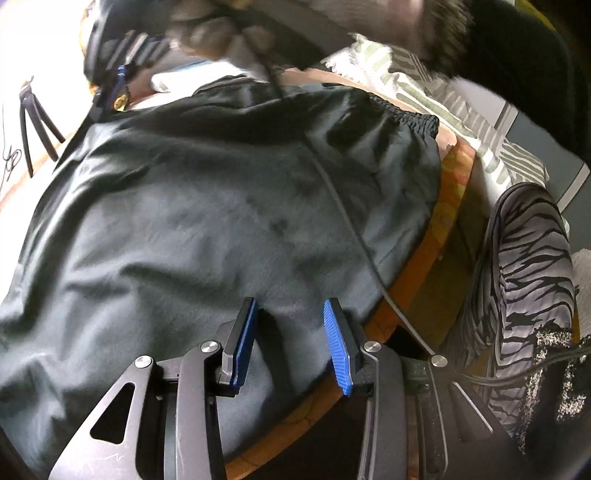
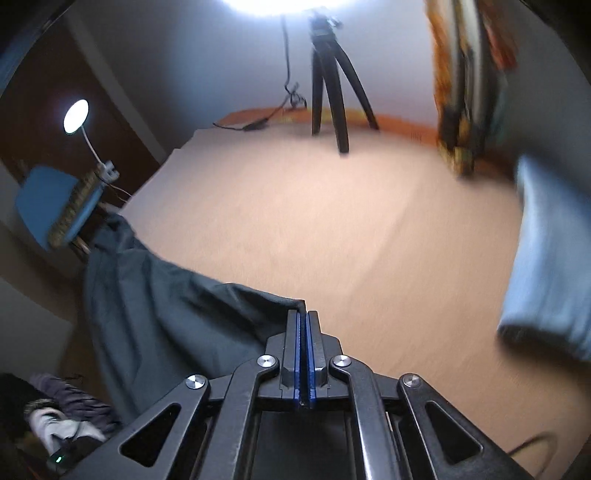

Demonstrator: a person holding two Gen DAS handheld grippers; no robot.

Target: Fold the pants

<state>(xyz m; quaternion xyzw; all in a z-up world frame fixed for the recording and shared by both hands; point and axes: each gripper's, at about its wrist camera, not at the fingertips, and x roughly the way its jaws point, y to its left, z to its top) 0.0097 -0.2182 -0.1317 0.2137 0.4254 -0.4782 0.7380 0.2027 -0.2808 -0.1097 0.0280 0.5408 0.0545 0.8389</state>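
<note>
Dark grey pants lie spread over the tan table, their gathered elastic waistband at the far right. My left gripper hangs over the near edge of the pants, its blue pads apart, with cloth showing under the gap and nothing pinched. In the right wrist view the pants run off the table's left side. My right gripper is shut, and a corner of the pants' edge is caught at its tips. A person's hand shows blurred beyond the pants.
A black cable crosses the pants. A leg in striped trousers stands to the right of the table's orange edge. On the table are a black tripod at the back and light blue cloth at right. A blue chair and a lamp stand to the left.
</note>
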